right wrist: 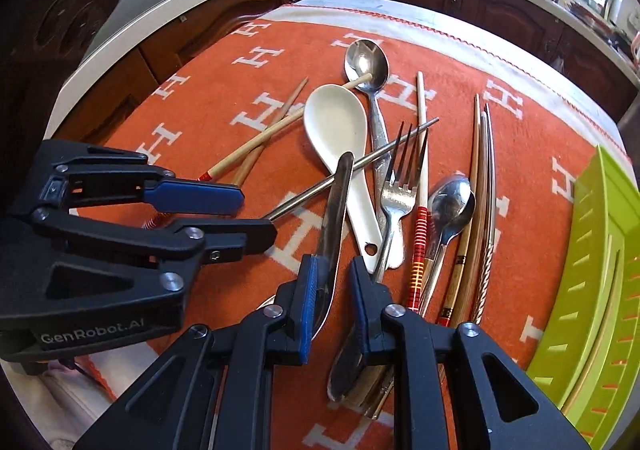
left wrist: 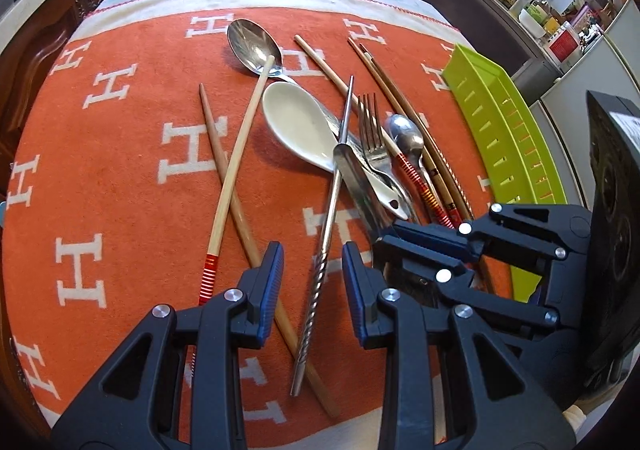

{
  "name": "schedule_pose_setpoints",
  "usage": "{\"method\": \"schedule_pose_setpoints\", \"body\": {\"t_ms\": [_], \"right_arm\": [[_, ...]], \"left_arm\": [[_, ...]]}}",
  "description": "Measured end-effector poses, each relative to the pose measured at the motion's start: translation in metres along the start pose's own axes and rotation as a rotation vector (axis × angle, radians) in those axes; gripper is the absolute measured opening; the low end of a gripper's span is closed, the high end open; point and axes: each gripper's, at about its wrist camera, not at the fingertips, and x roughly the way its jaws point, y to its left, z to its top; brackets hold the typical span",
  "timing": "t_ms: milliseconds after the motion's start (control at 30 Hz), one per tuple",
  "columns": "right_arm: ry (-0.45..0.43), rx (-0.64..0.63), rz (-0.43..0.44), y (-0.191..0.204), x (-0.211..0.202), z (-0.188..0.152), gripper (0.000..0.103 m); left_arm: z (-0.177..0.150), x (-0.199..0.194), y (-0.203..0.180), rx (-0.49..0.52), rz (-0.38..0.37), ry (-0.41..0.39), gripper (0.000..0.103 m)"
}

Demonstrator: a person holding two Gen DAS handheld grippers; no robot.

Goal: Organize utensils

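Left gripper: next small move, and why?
Probably close the left gripper on the metal chopstick: its jaws straddle the twisted handle with a gap on either side, so nothing is gripped yet. Lift gently afterwards, because its far end crosses the knife in the right gripper.

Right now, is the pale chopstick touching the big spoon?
Touching. Right wrist view: the tip of the pale chopstick rests in the bowl of the big spoon.

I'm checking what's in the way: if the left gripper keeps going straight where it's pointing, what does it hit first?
Most likely the metal chopstick: its twisted end lies right between the left gripper fingers, over the orange cloth. A wooden chopstick crosses just beside it. Depth is hard to judge in this view.
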Motion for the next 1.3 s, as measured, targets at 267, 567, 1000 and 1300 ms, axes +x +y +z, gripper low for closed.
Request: {"method": "schedule_pose_setpoints", "body": {"t_ms": [267,567,1000,1300], "right_arm": [[-0.036,0.076,-0.021,-0.005,-0.009,-0.002,0.002],[-0.082,0.21,-0.015,-0.032,-0.04,-0.013,0.001],[-0.172,0.36,-0.02,-0.074,-0.096,-0.037,0.001],[-0.212,0.463,-0.079,-0.125,-0.138,-0.071,0.001]], "left_arm": [[0.001,0.005,-0.001,0.007,-0.001,0.014,0.027],[0.007,0.012,-0.013,0.012,0.004,0.018,0.004],[0.015,-0.037,-0.054,-0.01,-0.047,-0.058,0.004],[0.03,-0.055,-0.135,0.098,-0.128,-0.055,0.004]]}}
